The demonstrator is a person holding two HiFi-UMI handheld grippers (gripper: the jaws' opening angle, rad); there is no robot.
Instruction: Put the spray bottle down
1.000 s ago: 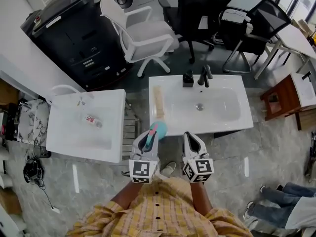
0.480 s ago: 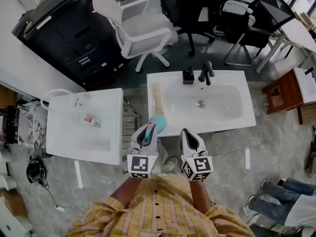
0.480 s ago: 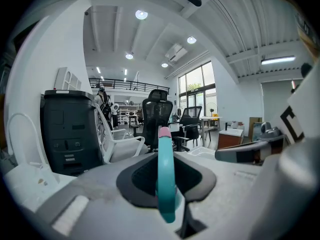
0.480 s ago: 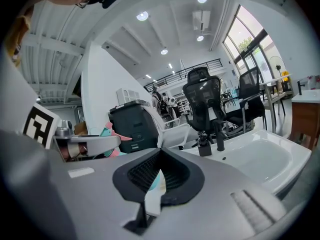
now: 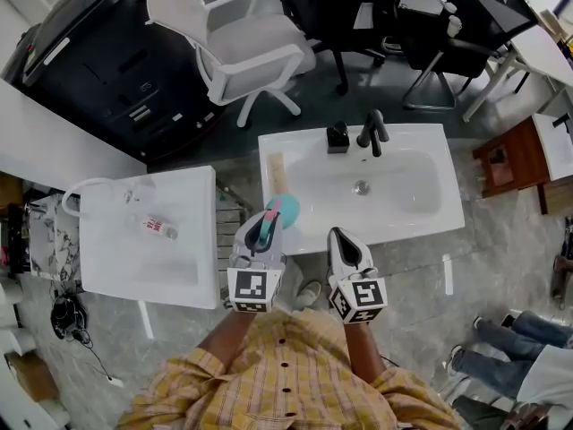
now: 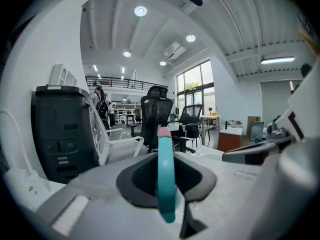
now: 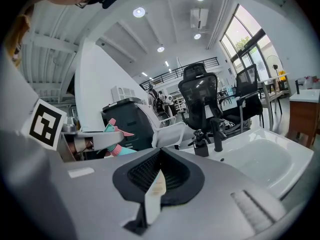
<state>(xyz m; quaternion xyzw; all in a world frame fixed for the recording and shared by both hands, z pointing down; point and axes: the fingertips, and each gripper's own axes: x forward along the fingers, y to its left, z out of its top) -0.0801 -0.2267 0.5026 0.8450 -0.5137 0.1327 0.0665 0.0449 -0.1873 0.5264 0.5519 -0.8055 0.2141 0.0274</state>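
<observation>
In the head view my left gripper [image 5: 266, 226] is shut on a teal spray bottle [image 5: 276, 212] with a pink tip. It holds the bottle above the front left corner of the white basin [image 5: 421, 219]. The left gripper view shows the teal bottle [image 6: 165, 179] clamped upright between the dark pads, pink tip on top. My right gripper [image 5: 342, 238] hovers beside it at the basin's front edge, shut and holding nothing. In the right gripper view its pads [image 7: 167, 176] meet, and the bottle [image 7: 116, 134] shows off to the left.
A black tap [image 5: 372, 133] and a black dispenser [image 5: 337, 137] stand at the basin's back. A beige strip [image 5: 279, 175] lies on its left ledge. A second white basin [image 5: 192, 240] with a small bottle [image 5: 158, 229] is to the left. Office chairs [image 5: 242, 47] stand behind.
Both grippers have moved forward toward the basin. The spray bottle, still held in the left gripper, now sits further over the basin's front left corner.
</observation>
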